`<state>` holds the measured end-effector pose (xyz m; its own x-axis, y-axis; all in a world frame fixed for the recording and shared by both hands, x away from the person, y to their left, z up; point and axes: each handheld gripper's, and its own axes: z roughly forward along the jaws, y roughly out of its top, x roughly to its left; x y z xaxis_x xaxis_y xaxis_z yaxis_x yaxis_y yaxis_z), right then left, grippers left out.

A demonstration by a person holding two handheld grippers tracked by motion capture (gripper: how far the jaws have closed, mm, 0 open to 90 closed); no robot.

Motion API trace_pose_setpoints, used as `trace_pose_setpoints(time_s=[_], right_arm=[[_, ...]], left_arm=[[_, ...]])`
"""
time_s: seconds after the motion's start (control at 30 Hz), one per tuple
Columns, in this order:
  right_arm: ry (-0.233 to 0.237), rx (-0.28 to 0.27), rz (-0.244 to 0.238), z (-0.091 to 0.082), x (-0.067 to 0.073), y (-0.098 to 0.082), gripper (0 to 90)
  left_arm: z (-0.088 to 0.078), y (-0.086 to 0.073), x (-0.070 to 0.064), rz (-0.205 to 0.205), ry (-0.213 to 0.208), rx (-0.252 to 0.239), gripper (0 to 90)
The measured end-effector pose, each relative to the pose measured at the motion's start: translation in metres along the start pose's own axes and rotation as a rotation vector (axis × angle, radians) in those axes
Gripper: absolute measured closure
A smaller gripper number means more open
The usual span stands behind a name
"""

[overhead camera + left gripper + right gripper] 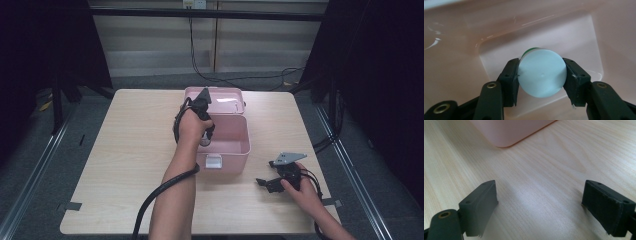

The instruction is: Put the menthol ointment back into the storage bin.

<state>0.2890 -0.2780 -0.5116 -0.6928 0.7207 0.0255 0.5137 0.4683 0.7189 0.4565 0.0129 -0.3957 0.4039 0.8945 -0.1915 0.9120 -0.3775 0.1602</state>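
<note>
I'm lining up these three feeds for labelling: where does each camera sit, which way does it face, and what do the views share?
High view: above the person's side, looking forward and down on the wooden table; both forearms, left hand-held gripper and right hand-held gripper show.
Left gripper view: rides on the left hand-held gripper, looking down into the pink box; its jaws clamp a pale blue-capped bottle.
Right gripper view: low over the table, facing the box's corner; its jaws stand apart.
Shared: all three show the pink box.
</note>
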Motion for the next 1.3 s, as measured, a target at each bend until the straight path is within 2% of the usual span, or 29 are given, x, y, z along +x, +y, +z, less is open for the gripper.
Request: trace_pose_setpoints(time_s=[0.23, 0.37, 0.5, 0.6, 0.77, 0.83, 1.0, 1.03, 1.2, 1.3], right_arm=[[0.0, 0.0, 0.0, 0.0, 0.0, 0.0, 12.1], [0.0, 0.0, 0.0, 0.0, 0.0, 0.0, 12.1], [0.0, 0.0, 0.0, 0.0, 0.0, 0.0, 12.1], [0.0, 0.0, 0.0, 0.0, 0.0, 0.0, 12.1], [0.0, 0.0, 0.0, 0.0, 0.0, 0.0, 12.1], [0.0, 0.0, 0.0, 0.0, 0.0, 0.0, 12.1], [0.0, 0.0, 0.0, 0.0, 0.0, 0.0, 12.1], [0.001, 0.0, 0.0, 0.0, 0.0, 0.0, 12.2], [0.001, 0.0, 0.0, 0.0, 0.0, 0.0, 12.1], [0.0, 0.0, 0.0, 0.0, 0.0, 0.0, 12.1]], left_arm=[[0.005, 0.001, 0.001, 0.008, 0.007, 0.009, 50.4], [0.009, 0.001, 0.003, -0.003, 0.008, -0.01, 50.3], [0.014, 0.001, 0.003, -0.006, 0.025, -0.026, 50.3], [0.017, 0.002, 0.003, 0.002, 0.021, -0.025, 50.3], [0.022, 0.001, 0.001, -0.015, 0.034, -0.04, 50.3], [0.024, 0.001, 0.001, -0.005, 0.04, -0.04, 50.2], [0.028, 0.001, 0.0, -0.013, 0.046, -0.043, 50.2], [0.03, 0.001, 0.001, 0.001, 0.049, -0.045, 50.2], [0.035, 0.001, 0.0, 0.0, 0.052, -0.059, 50.2], [0.037, 0.001, 0.0, 0.018, 0.058, -0.051, 50.1]])
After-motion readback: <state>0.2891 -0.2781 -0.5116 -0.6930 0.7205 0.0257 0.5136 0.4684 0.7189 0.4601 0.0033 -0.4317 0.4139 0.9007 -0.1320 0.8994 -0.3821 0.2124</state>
